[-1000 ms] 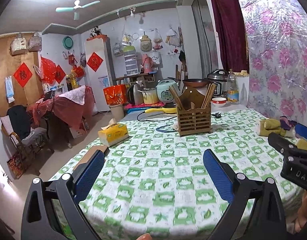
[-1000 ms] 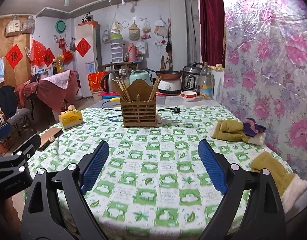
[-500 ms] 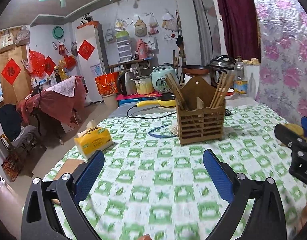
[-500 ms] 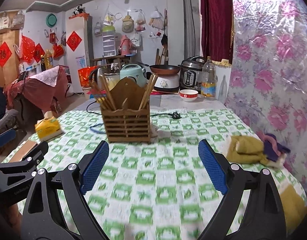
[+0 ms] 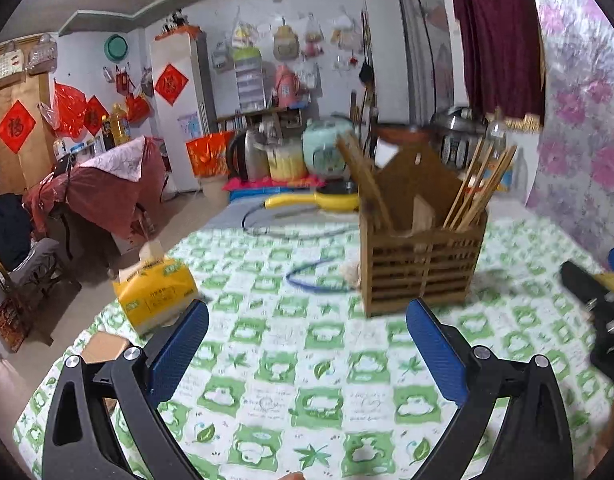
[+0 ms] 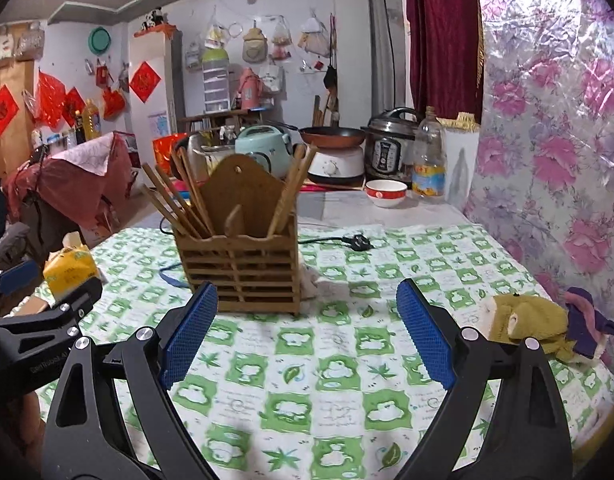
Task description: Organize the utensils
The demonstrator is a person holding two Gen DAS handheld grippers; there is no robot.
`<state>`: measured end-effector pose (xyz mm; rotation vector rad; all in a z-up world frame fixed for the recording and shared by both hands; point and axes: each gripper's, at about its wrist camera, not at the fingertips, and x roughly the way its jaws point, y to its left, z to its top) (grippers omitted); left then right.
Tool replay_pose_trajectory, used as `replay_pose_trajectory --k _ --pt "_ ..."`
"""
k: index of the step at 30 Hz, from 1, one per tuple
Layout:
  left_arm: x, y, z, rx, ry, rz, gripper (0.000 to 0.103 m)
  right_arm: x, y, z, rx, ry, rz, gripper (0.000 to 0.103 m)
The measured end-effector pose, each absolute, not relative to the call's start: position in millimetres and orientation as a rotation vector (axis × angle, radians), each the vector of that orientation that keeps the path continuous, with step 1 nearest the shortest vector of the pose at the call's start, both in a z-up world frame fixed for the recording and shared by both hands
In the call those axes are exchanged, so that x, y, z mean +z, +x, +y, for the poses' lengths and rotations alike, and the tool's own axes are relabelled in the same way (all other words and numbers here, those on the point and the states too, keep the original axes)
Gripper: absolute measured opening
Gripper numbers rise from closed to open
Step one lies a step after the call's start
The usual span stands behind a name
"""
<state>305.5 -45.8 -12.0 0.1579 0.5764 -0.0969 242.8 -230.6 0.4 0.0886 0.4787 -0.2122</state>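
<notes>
A slatted wooden utensil holder (image 5: 421,268) stands on the green-and-white checked tablecloth (image 5: 307,360), with chopsticks (image 5: 481,190) leaning out of both of its compartments. In the right wrist view the holder (image 6: 239,268) is just beyond the fingertips, left of centre, with chopsticks (image 6: 175,204) fanned to the left. My left gripper (image 5: 307,344) is open and empty, short of the holder. My right gripper (image 6: 307,328) is open and empty, close in front of the holder.
A yellow tissue pack (image 5: 155,292) lies at the table's left edge. Folded cloths (image 6: 543,328) lie at the right. A blue cord (image 5: 311,280) and a black plug (image 6: 357,242) lie behind the holder. Cookers, a pan and a bowl (image 6: 385,192) stand at the back.
Both grippers have moved forward toward the utensil holder, which now looks much larger and nearer. Both stay open and empty.
</notes>
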Motion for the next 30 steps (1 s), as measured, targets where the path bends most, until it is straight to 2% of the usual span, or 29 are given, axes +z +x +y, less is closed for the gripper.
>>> replay_pose_trajectory --k 30 --pt "-17 295 -44 -0.082 0.159 0.538 0.097 -1 237 -227 -0.224 0.053 0.462 0.088"
